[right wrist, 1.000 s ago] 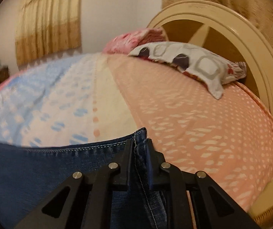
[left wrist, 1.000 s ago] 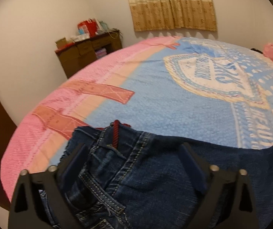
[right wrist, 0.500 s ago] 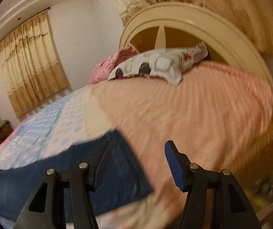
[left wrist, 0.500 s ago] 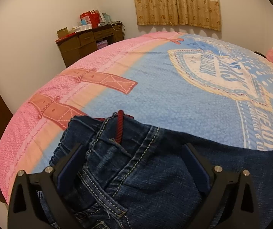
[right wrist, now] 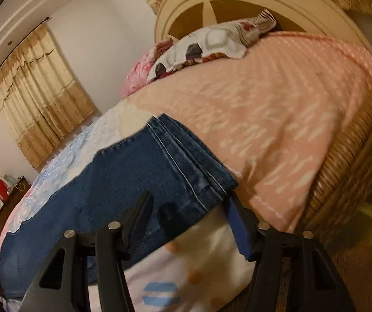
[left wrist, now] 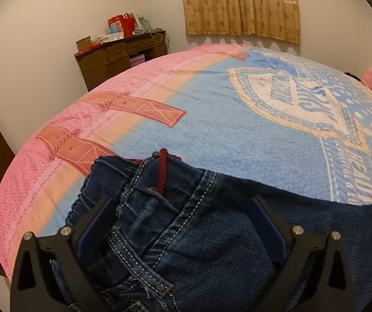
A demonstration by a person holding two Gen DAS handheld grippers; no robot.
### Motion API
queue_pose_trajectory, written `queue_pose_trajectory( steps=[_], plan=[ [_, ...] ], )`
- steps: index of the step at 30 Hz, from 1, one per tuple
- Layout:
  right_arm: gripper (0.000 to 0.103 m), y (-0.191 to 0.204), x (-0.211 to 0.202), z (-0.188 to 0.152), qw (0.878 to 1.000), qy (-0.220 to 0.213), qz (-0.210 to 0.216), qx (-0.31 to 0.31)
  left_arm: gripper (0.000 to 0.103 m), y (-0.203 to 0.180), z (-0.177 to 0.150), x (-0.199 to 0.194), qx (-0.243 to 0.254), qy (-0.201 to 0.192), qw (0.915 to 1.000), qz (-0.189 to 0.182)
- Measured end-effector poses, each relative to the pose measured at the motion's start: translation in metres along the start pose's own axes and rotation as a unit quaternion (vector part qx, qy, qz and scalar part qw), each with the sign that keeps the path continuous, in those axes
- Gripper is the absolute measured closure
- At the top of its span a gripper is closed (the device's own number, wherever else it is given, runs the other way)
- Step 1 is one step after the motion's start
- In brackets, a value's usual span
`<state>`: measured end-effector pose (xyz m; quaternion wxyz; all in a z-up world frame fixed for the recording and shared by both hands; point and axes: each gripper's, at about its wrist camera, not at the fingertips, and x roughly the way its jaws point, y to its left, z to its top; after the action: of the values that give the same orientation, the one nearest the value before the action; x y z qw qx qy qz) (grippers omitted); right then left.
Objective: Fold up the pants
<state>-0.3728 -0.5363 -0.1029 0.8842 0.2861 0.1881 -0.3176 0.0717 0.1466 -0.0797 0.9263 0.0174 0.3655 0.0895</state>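
Denim pants [left wrist: 212, 234] | patterned bedspread [left wrist: 212, 130] | curtains [left wrist: 240, 2] | wooden dresser [left wrist: 118, 54]

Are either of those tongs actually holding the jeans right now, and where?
Neither. The left tongs stand open above the waistband of the jeans; the right tongs stand open by the leg hems, gripping nothing.

left gripper [left wrist: 183, 213] spread wide, right gripper [right wrist: 188, 210] likewise

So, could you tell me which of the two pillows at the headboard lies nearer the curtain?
The pink pillow; it sits on the curtain side, beyond the white patterned pillow.
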Motion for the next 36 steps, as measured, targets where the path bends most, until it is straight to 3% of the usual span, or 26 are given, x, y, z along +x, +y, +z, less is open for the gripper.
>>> queue_pose_trajectory(
  steps=[5,8,11,14,18,21,23,25,29,32,34,36],
  plan=[
    [0.068,0.009,-0.009,0.005,0.999,-0.036,0.026,-0.028,0.0,0.0,0.0,0.0,0.001,0.0,1.0,0.001],
    [0.067,0.012,-0.003,0.002,0.995,-0.039,-0.065,-0.061,0.0,-0.001,0.0,0.0,0.0,0.0,1.0,0.0],
    [0.067,0.003,0.006,0.003,0.998,-0.025,-0.032,-0.04,0.0,-0.001,0.0,0.001,0.001,0.0,1.0,0.001],
    [0.067,0.001,0.013,0.01,0.998,-0.026,-0.027,-0.044,0.0,-0.001,0.0,0.001,0.001,0.0,1.0,0.001],
    [0.068,-0.014,0.018,0.019,0.999,-0.025,0.009,0.023,0.0,-0.001,0.0,0.001,0.001,0.0,1.0,0.001],
    [0.077,0.022,0.011,0.006,0.997,-0.014,-0.003,-0.071,0.0,-0.001,0.001,0.001,0.001,0.001,1.0,0.002],
    [0.077,0.042,0.009,-0.007,0.992,-0.001,0.004,-0.129,0.0,-0.001,0.0,0.001,0.002,0.001,1.0,0.002],
    [0.077,0.045,0.009,-0.013,0.99,-0.005,0.009,-0.14,0.0,-0.001,0.0,0.001,0.001,0.001,1.0,0.001],
    [0.077,0.006,0.025,-0.001,0.998,-0.001,0.064,-0.028,0.0,-0.001,0.0,0.001,0.001,0.001,1.0,0.002],
    [0.08,-0.003,0.025,0.002,0.997,-0.004,0.078,0.012,0.0,-0.001,0.0,0.001,0.001,0.001,1.0,0.002],
    [0.092,-0.009,0.025,0.003,0.995,0.001,0.082,0.053,0.0,-0.001,0.0,0.001,0.002,0.002,1.0,0.001],
    [0.096,-0.016,0.022,0.002,0.989,0.005,0.101,0.108,0.0,0.0,0.001,0.001,0.002,0.004,1.0,0.001]
  ],
)
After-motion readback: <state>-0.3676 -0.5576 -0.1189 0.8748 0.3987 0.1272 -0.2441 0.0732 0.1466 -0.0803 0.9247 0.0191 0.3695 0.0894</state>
